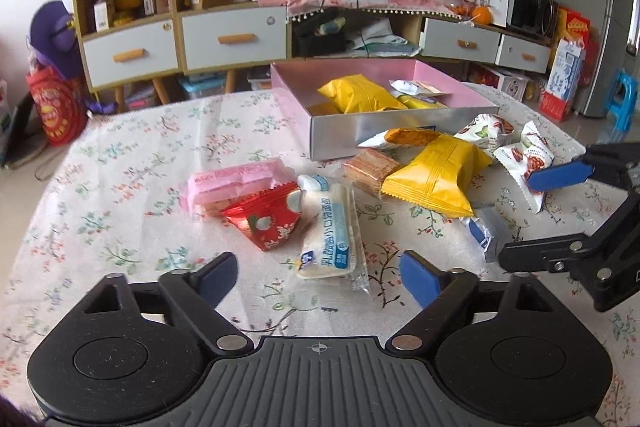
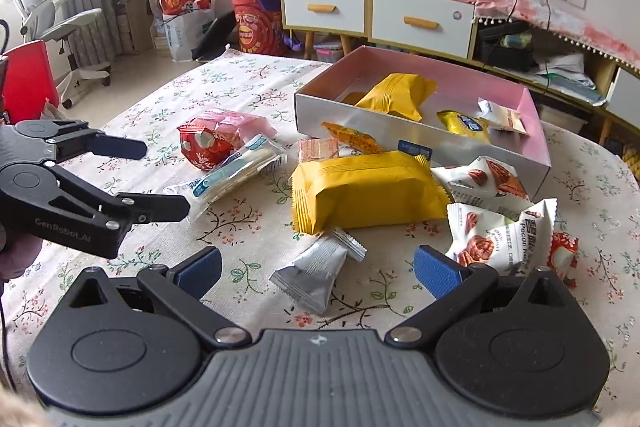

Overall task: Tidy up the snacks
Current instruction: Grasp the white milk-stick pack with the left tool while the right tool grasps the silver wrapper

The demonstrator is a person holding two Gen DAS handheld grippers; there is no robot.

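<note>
Snack packets lie scattered on a floral tablecloth in front of an open pink-lined box that holds a yellow packet and a few small ones. My left gripper is open just above the cloth, with the near end of a white-and-blue bread packet between its fingers, untouched. My right gripper is open around a small silver packet, pads apart from it. A big yellow packet, a red packet, a pink packet and pecan packets lie around.
A wafer block and an orange packet lie against the box's silver wall. Each gripper shows at the edge of the other's view. Behind the table stand drawer cabinets, a fan, shelves and a red chair.
</note>
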